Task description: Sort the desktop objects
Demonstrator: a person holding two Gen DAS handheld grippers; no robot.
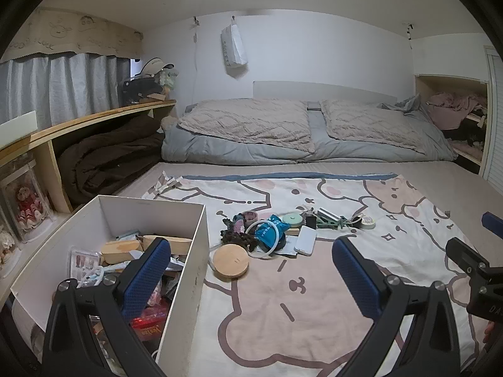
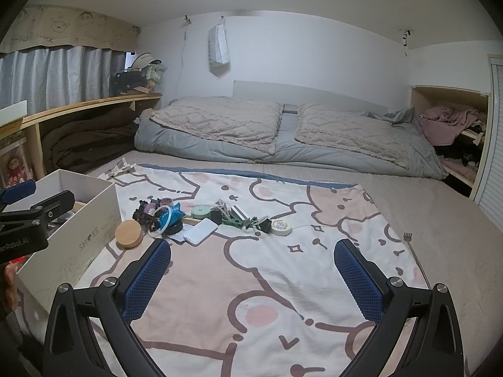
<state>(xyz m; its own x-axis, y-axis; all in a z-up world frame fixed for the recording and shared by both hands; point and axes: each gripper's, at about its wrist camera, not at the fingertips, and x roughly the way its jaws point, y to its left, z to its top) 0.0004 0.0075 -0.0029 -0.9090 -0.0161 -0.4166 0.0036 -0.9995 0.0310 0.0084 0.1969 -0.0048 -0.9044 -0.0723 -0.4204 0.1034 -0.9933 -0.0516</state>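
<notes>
A pile of small objects lies on a cartoon-print blanket (image 1: 283, 298): a round wooden disc (image 1: 231, 263), a white power bank (image 1: 306, 240), a blue packet (image 1: 268, 231), a white ring (image 1: 262, 238), a mint tape roll (image 1: 292, 219), dark clips (image 1: 330, 221) and a small round tape (image 1: 367, 221). A white box (image 1: 185, 270) at the left holds several items. My left gripper (image 1: 251, 270) is open and empty, its left finger over the box's edge. My right gripper (image 2: 251, 267) is open and empty above the blanket, short of the disc (image 2: 128, 233) and the power bank (image 2: 200, 231).
Folded bedding and pillows (image 2: 283, 132) lie behind the blanket. A wooden shelf (image 1: 94, 119) with a dark blanket runs along the left. A cubby with clothes (image 2: 456, 125) is at the right. A thin metal back-scratcher (image 2: 411, 251) lies by the blanket's right edge.
</notes>
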